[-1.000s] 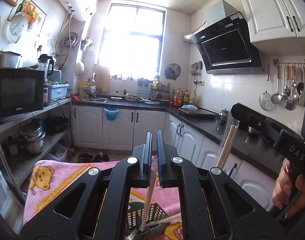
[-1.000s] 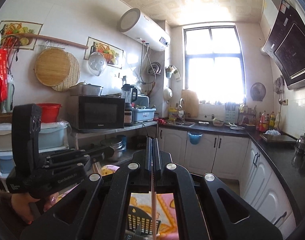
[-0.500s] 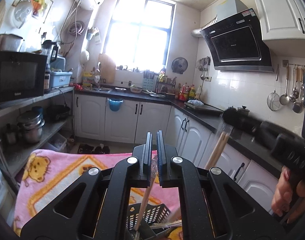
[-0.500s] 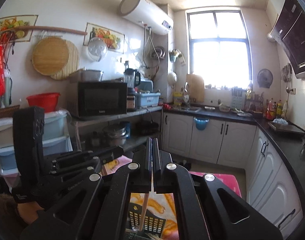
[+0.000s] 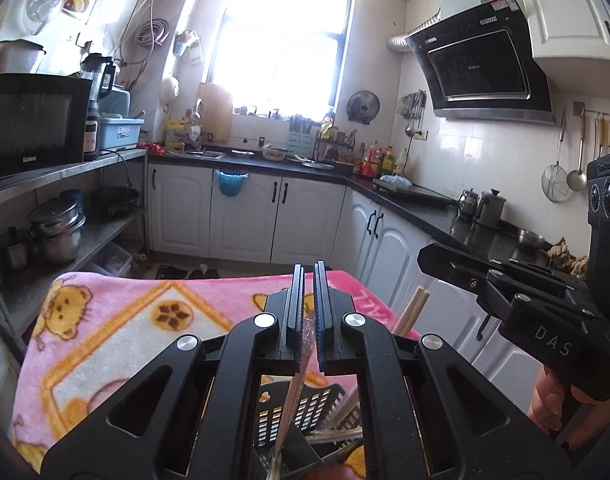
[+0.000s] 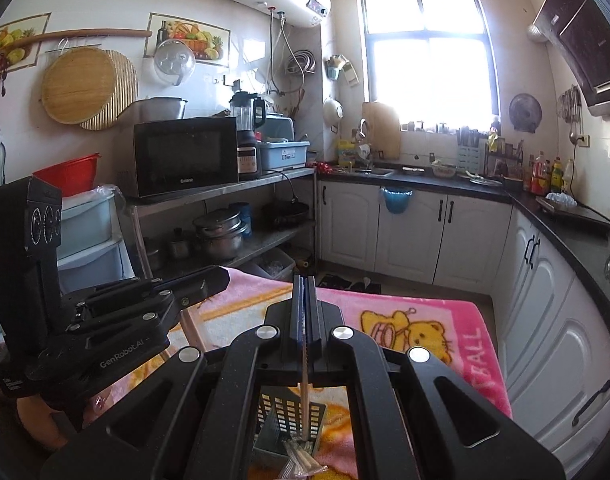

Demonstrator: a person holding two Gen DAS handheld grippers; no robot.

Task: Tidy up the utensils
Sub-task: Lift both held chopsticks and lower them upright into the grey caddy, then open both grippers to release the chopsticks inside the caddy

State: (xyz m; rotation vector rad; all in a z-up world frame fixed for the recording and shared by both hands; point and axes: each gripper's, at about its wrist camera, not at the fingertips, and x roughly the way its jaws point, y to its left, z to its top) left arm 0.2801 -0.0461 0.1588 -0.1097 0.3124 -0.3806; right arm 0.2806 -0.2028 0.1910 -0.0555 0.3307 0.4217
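Surface: kitchen, pink blanket [image 5: 117, 332].
Left gripper [image 5: 309, 320]: pinching wrapped chopsticks [image 5: 293, 392].
Right gripper [image 6: 305, 320]: pinching chopsticks [image 6: 305, 384], basket [image 6: 293, 412] at 6 o'clock.
Handling: probably light, stiff, slippery wrapper; grip mid-length.

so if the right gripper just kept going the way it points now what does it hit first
Probably the far part of the pink blanket, since the right gripper tilts slightly down over it. The black basket sits lower and nearer, under the held chopsticks, so likely not in that line. Depth is unclear.
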